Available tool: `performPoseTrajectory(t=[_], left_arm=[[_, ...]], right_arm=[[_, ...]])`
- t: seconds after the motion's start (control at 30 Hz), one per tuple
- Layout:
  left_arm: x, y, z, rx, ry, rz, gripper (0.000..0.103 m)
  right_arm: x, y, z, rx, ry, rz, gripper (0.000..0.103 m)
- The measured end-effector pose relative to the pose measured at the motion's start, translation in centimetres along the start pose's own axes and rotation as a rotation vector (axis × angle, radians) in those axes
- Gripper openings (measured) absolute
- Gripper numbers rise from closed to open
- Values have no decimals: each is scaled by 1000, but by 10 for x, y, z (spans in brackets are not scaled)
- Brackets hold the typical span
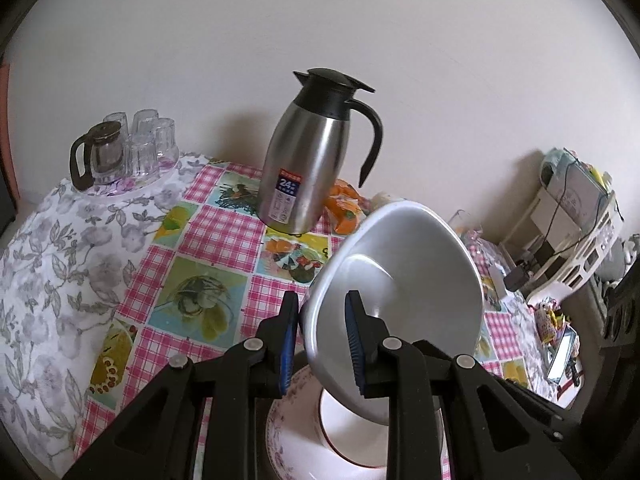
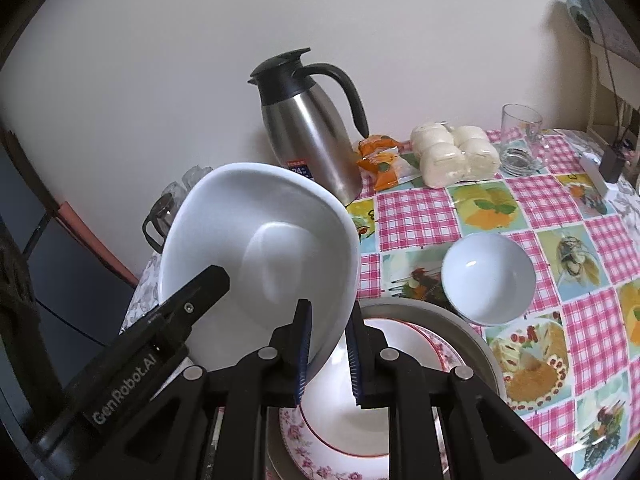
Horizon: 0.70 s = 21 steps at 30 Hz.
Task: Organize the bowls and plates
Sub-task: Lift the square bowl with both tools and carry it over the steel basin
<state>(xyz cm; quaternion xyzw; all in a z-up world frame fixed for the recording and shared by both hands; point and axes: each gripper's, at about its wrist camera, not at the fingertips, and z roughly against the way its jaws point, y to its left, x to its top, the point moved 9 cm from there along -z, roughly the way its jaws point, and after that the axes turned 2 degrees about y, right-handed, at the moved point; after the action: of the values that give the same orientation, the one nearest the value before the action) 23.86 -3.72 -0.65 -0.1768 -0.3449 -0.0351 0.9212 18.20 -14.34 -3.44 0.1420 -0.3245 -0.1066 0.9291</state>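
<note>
Both grippers clamp one big white bowl [image 2: 260, 248], tilted, lifted above the plate stack. Left gripper [image 1: 322, 344] narrow, pads pinching the bowl's left rim, one finger outside, one inside. Right gripper [image 2: 326, 350] narrow too, pinching the bowl's right rim the same way; the left gripper's black finger shows in the right wrist view at the bowl's left edge.

Nearest, under the bowl: floral plate [image 2: 296, 440] with a red-rimmed white dish [image 2: 396, 344] on it, both sitting in a grey metal basin [image 2: 476, 344]. Just right of the stack, small white bowl [image 2: 488, 280] upright on the table, touching or just beside the basin rim, cannot tell which.

Table covered by pink checked tablecloth [image 2: 416, 216]; floral grey cloth [image 1: 52, 264] on the left part.

Farther: steel thermos jug [image 1: 304, 164] with black lid and handle, upright near the wall. Right of it an orange packet [image 2: 378, 156], then wrapped white buns [image 2: 452, 152], then a clear glass mug [image 2: 520, 128]. Far left: glass teapot [image 1: 96, 156] and upturned glasses [image 1: 152, 140]. Far right, white rack with boxes [image 1: 576, 208].
</note>
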Motion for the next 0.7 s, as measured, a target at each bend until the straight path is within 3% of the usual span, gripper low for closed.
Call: performPoseTrajectory(t=[0.7], left_arm=[[-30,-59,10,47,22,-145,25]], right_arm=[[-26,-52,39,63,-81,-94,18]])
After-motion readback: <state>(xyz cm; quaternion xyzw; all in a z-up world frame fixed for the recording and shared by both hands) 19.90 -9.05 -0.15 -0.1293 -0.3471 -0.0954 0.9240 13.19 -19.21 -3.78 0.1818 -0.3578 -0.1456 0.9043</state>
